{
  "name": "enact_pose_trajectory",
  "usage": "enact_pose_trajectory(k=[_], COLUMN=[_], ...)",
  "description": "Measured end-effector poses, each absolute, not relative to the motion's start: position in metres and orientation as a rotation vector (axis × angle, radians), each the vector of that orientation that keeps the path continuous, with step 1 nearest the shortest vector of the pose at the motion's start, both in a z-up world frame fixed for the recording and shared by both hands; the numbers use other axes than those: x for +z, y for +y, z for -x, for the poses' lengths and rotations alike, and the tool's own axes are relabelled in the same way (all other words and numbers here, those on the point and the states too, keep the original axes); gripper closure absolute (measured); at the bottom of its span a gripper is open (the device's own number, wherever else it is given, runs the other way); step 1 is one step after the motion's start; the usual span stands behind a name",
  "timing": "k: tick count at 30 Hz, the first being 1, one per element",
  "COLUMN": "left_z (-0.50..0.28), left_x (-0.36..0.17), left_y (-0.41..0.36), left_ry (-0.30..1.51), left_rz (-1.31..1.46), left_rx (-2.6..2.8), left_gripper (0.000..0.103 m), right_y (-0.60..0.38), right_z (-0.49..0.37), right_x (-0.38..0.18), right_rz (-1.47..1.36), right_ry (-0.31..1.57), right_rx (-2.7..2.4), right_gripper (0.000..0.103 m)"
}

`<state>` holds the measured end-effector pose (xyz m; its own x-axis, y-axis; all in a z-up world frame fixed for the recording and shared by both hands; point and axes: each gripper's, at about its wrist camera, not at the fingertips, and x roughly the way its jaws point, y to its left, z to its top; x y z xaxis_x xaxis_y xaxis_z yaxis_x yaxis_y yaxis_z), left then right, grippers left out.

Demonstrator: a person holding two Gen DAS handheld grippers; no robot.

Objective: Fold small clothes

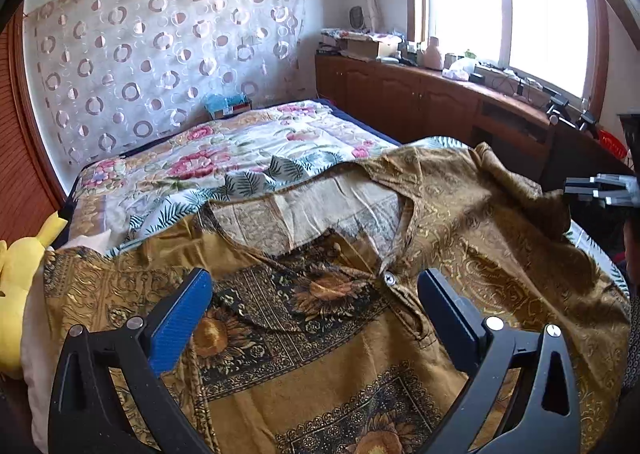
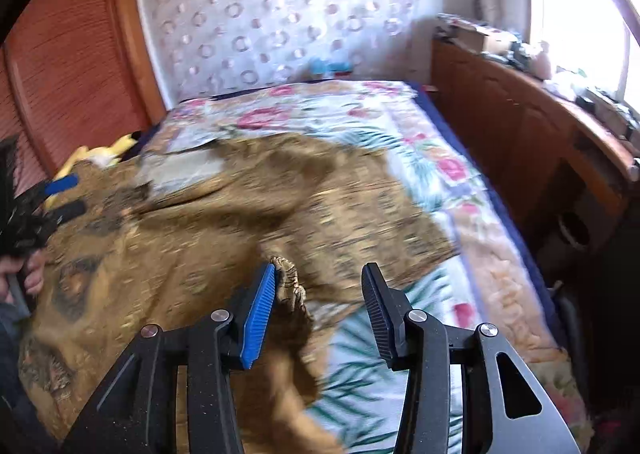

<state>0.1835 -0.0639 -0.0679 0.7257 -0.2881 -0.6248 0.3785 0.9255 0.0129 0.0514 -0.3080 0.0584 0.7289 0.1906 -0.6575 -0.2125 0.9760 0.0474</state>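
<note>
A golden-brown shirt (image 1: 320,334) with dark sunflower panels lies spread face up on the bed, its collar open and one button (image 1: 388,277) showing. My left gripper (image 1: 315,278) hovers over the chest just below the collar, jaws wide open and nothing between them. In the right wrist view the shirt (image 2: 200,221) is blurred. My right gripper (image 2: 320,268) stands open at the shirt's right edge. A bunched fold of cloth (image 2: 290,286) rests against the blue pad of one finger, and the other finger is clear of it. The left gripper (image 2: 66,197) shows at the far left.
The bed has a floral and leaf-print cover (image 1: 240,145). A yellow plush toy (image 1: 20,266) lies at its left edge. A wooden cabinet (image 1: 420,93) with clutter on top runs along the right under the window. A person's hand (image 2: 34,274) holds the left gripper.
</note>
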Motion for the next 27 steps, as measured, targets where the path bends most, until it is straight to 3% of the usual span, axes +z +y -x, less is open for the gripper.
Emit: enact_pose_trajectory(k=[24, 25, 27], left_z=[-0.187, -0.187, -0.187], left_x=[-0.081, -0.081, -0.08], left_y=[-0.055, -0.054, -0.051], left_ry=[0.708, 0.708, 0.704], left_rz=[-0.096, -0.093, -0.085], left_rx=[-0.387, -0.387, -0.387], left_gripper=[0.0, 0.0, 0.0], right_y=[-0.352, -0.354, -0.355], right_z=[-0.147, -0.145, -0.144], right_x=[0.027, 0.031, 0.031], right_rz=[-0.086, -0.085, -0.069], right_ry=[0.919, 0.918, 0.912], right_rx=[0.037, 0.043, 0.055], right_gripper=[0.057, 0.059, 0.074])
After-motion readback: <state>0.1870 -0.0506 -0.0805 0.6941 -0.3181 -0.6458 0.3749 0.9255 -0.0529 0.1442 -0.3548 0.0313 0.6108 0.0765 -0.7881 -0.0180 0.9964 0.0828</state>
